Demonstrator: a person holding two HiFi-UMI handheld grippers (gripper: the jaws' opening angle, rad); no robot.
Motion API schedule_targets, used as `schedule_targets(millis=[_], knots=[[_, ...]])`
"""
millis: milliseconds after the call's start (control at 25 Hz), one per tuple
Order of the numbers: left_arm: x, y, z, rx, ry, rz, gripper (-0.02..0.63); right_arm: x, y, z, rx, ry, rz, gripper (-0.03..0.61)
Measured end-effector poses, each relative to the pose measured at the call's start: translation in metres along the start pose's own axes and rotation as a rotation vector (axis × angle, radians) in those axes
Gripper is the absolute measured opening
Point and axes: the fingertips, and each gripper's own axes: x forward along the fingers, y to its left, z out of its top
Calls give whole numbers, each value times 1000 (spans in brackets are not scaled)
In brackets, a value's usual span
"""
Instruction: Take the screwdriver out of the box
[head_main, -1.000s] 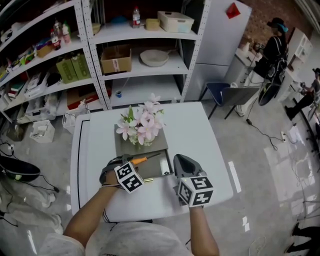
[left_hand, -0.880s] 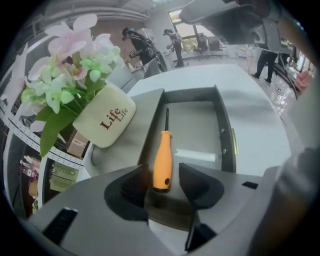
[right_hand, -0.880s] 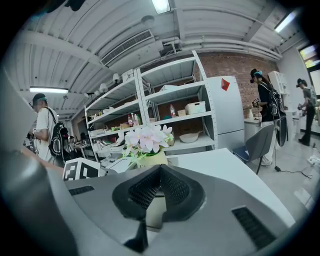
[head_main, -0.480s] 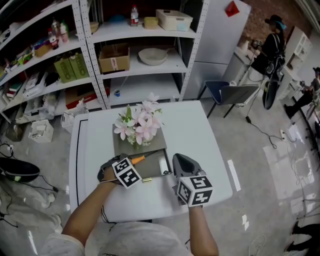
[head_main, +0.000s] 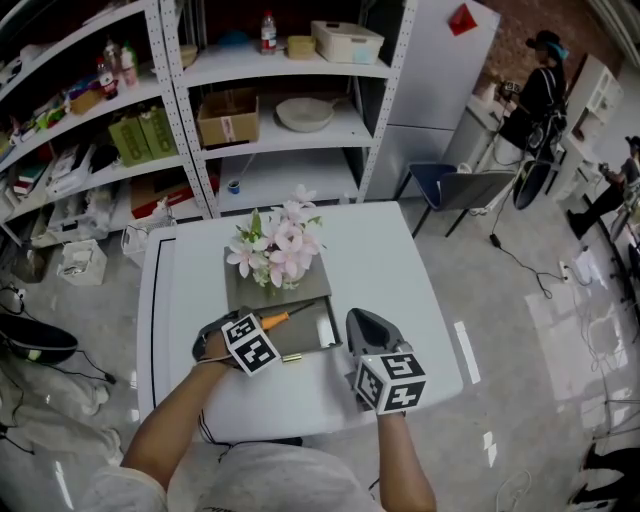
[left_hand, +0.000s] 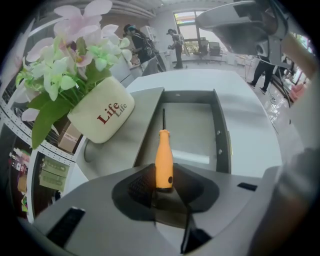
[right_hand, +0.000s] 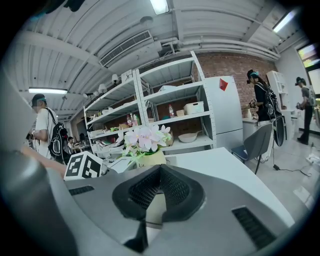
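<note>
The screwdriver (head_main: 278, 320) has an orange handle (left_hand: 164, 159) and a thin dark shaft. It lies over the open grey box (head_main: 326, 338), its shaft pointing into the box (left_hand: 222, 135). My left gripper (head_main: 262, 325) points steeply down at the box's near left corner. In the left gripper view the left gripper (left_hand: 163, 184) has its pads pressed on the butt end of the handle. My right gripper (head_main: 363, 324) hovers just right of the box, pointing almost level, and in its own view the right gripper (right_hand: 159, 192) is shut with nothing in it.
A cream pot of pink flowers (head_main: 277, 252) stands on the box's flat lid, close beyond the screwdriver; it shows as the pot (left_hand: 102, 116) at left. The white table (head_main: 395, 260) carries all this. Metal shelves (head_main: 250, 110) stand behind it, a chair (head_main: 455, 185) at right.
The left gripper's jaws have closed onto the orange handle, which lay between them a second ago. Both hands have stayed in place.
</note>
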Motion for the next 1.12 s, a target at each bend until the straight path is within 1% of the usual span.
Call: schedule_targets(millis=[200,520,840,1120], knots=[[-5,-8,3,18,-16,10,114,-6,0,-3,3,-4,2,6],[-28,-12,15,9,-90,69,114,-21,6,-4,0,-15,13,6],[-51,-18,22,-33,-178,130,114,-34,13,-10,-4,-22,26,6],[-85,-17,35,-108,-302,196,114,-46,21,-10,-14,-30,41,6]])
